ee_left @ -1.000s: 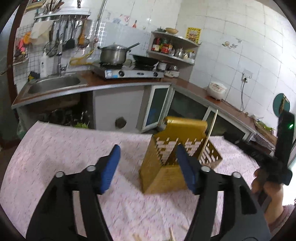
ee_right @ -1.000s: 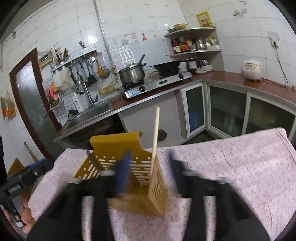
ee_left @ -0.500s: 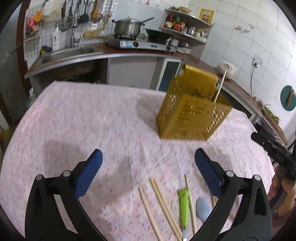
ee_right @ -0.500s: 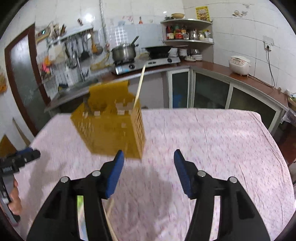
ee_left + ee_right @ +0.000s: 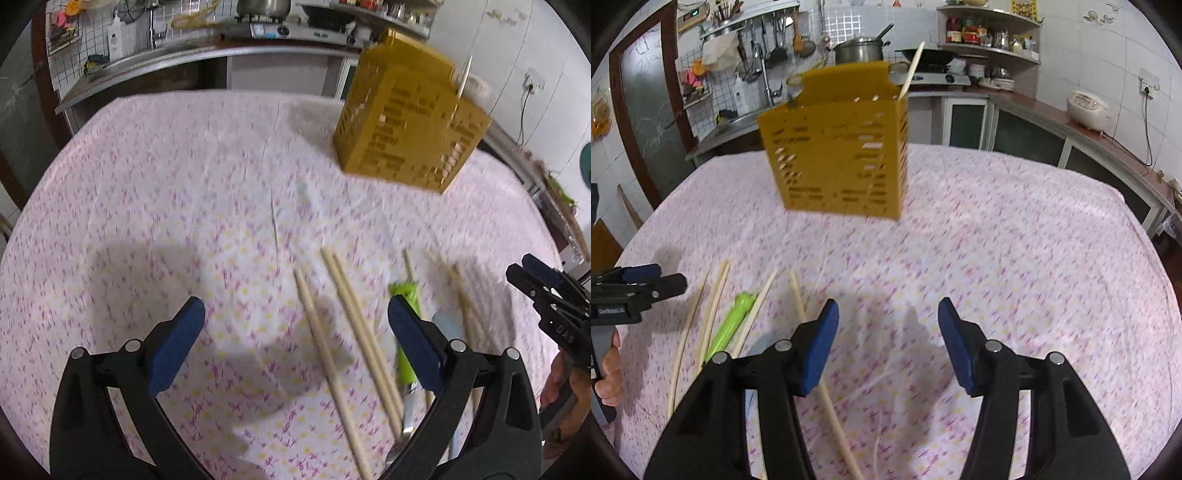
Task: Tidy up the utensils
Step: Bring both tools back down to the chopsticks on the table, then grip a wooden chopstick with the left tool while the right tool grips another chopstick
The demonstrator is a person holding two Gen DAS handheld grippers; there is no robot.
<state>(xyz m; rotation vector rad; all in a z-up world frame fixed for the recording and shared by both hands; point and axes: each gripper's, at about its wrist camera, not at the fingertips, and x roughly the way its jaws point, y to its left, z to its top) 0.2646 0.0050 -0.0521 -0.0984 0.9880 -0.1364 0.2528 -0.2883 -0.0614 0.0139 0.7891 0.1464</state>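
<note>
One chopstick [image 5: 911,70] stands in the yellow holder [image 5: 838,147] at the far side of the bench [image 5: 1015,240]; that's all that's stowed. Near of the holder lie loose chopsticks [image 5: 354,314], a green-handled utensil [image 5: 406,332] and a pale blue piece [image 5: 452,332]. Left hand-held gripper [image 5: 295,336] hangs wide open over the sticks, empty. Right hand-held gripper [image 5: 888,343] is half-open, empty. Most remains.

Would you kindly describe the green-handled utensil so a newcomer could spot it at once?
On the pink floral tablecloth, nearer than the yellow slotted holder, lies a scatter of pale wooden chopsticks. Among them is the green-handled utensil, the only bright green item.
</note>
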